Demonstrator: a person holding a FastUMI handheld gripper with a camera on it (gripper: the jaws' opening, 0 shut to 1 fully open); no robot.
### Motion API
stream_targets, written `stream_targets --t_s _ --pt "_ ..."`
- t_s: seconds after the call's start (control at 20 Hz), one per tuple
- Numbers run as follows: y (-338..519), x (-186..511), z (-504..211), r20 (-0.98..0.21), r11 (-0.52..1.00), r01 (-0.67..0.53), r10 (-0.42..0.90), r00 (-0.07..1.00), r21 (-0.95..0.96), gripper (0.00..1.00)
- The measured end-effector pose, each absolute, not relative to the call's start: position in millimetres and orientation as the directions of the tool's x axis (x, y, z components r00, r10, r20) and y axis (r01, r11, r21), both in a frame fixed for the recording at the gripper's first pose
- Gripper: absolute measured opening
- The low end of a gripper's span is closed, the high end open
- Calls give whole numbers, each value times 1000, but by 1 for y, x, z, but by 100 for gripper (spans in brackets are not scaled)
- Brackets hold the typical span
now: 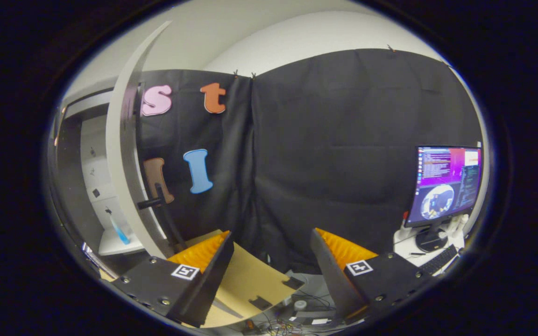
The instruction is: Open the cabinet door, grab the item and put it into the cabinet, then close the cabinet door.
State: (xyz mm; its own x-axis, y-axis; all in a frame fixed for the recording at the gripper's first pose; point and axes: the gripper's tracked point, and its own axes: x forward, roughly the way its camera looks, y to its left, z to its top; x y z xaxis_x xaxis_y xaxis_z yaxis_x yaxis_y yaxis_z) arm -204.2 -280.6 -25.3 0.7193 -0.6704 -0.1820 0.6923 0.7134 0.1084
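Far left of the frame, the cabinet (92, 186) stands open, and on its white lower shelf I can see a small light-blue item (118, 229) leaning there. I take that for the task's thing, already inside, though it is too small to be sure what it is. Just right of it the cabinet door (120, 154) swings out edge-on toward me, a pale curved band running from upper left down to lower left, with its dark handle (150, 203) jutting from the lower part.

So I judge the step in hand is closing the door. To do it well I would bring my gripper (271, 254) left, behind the door's outer face, and push with one finger near the handle side rather than near the hinge, slow and flat, so the door doesn't bounce back off the frame. My fingers stand wide apart with nothing between them, which suits a push.

Below and between the fingers lies a tan tabletop (245, 284) with dark cutouts, cables beyond its edge.

At right, a monitor (446, 184) glows with windows of text; nothing on it is legible. The only markings near me are the square black-and-white tags on each finger mount, not readable as words.
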Motion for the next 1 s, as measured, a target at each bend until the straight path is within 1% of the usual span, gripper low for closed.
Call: stream_targets --t_s 0.1,0.2,0.4,0.7,0.85,1.0 --pt "-274 -177 -23 -178 751 651 -629 757 115 99" --pt "-265 -155 -21 -173 781 613 -591 787 119 96" --pt "-264 -154 -22 -174 783 612 -590 788 117 91" --pt "-249 -153 -20 -169 799 593 -574 802 98 91" --pt "-228 -150 -18 -166 834 543 -524 836 103 91" --pt "-196 -143 -21 -174 877 465 -442 880 125 91"
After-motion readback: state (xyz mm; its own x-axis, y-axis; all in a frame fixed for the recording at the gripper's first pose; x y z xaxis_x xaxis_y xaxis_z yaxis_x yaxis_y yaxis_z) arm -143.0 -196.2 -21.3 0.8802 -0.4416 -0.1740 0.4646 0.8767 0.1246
